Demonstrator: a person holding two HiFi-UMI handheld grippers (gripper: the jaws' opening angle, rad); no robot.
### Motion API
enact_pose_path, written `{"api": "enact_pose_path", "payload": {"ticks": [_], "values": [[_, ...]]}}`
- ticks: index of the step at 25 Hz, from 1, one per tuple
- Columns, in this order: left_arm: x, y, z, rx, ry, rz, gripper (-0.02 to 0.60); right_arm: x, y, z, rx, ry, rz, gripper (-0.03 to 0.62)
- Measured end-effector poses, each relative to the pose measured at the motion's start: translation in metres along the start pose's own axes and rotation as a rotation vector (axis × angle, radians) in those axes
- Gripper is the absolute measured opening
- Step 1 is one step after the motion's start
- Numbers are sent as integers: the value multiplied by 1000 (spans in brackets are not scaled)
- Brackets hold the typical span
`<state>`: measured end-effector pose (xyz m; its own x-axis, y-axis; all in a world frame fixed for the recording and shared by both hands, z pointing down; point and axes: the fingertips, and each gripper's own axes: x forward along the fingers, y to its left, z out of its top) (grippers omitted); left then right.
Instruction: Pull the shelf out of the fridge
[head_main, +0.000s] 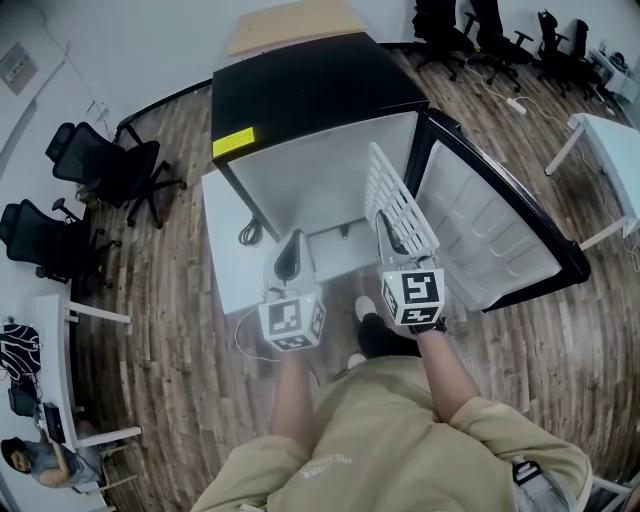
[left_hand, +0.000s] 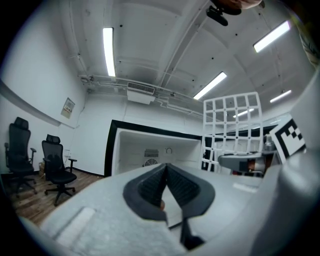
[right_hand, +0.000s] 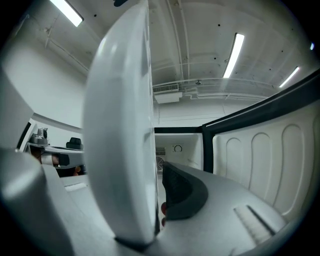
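Just in front of the open black box-shaped fridge (head_main: 300, 95), the right tongs (head_main: 392, 238) clench the white wire-grid shelf (head_main: 398, 195), tilted on edge, while the left tongs (head_main: 290, 256) are clenched on nothing.

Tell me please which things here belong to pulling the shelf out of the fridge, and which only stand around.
For the job:
shelf
fridge
open door
right claw, shut on the shelf

Only standing around:
office chairs
white desk
left claw, shut and empty
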<state>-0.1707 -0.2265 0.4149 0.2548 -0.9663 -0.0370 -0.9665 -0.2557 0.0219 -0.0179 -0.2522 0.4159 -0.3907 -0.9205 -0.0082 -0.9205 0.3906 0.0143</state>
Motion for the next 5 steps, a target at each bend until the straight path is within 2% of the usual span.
{"api": "enact_pose_path", "payload": {"ticks": [5], "values": [[1, 4, 0, 8, -4, -1, 2, 5, 5, -2, 41, -2, 14, 78]]}}
